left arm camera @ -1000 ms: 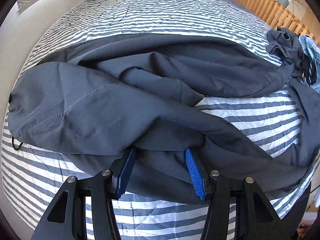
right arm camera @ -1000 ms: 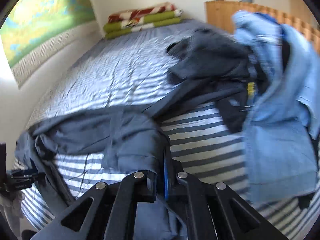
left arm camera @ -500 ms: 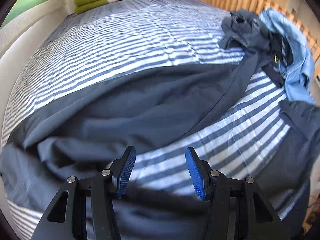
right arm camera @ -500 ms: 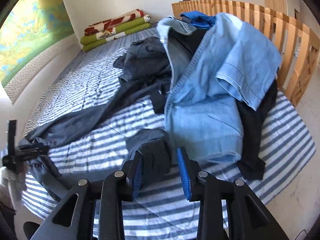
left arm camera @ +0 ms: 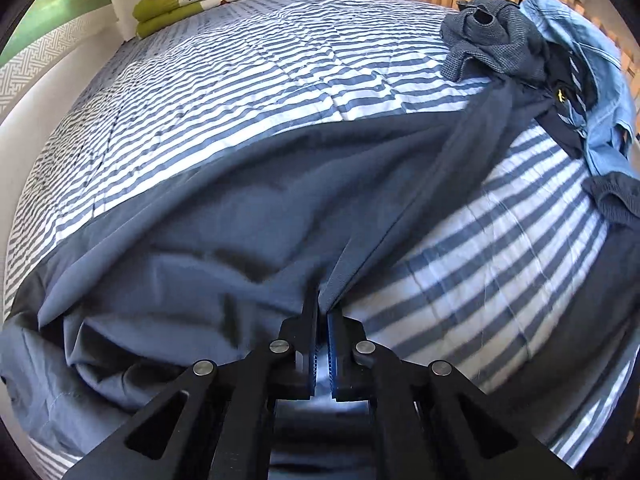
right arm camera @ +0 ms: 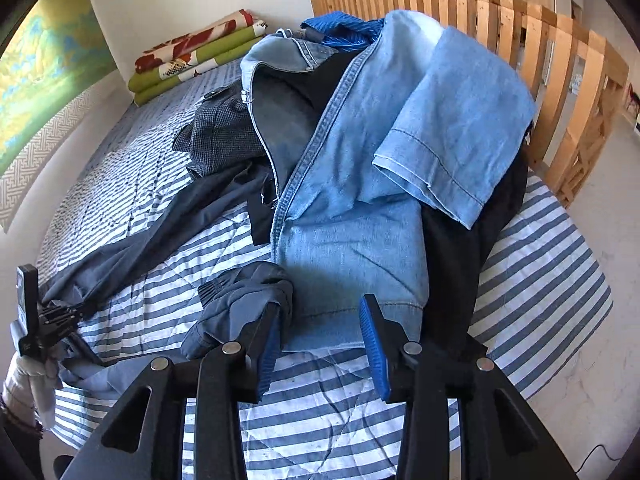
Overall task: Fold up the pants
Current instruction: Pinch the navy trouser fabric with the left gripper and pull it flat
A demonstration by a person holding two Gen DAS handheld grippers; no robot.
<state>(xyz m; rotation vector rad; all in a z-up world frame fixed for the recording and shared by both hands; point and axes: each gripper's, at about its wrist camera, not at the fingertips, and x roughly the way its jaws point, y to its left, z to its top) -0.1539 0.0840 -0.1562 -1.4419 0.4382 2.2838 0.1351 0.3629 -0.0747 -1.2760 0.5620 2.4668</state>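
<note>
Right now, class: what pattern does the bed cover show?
Blue and white stripes on the bed cover, clearest in the left wrist view.

From my left wrist view, the dark pants (left arm camera: pixel 240 216) run under the left gripper (left arm camera: pixel 322 316) and off the lower left edge, so I cannot see their full extent. Beyond the right gripper (right arm camera: pixel 320 344), the jeans (right arm camera: pixel 360 200) cover most of the black garment (right arm camera: pixel 460 260) beneath. At far left, the hand (right arm camera: pixel 28 380) is cut by the frame.
</note>
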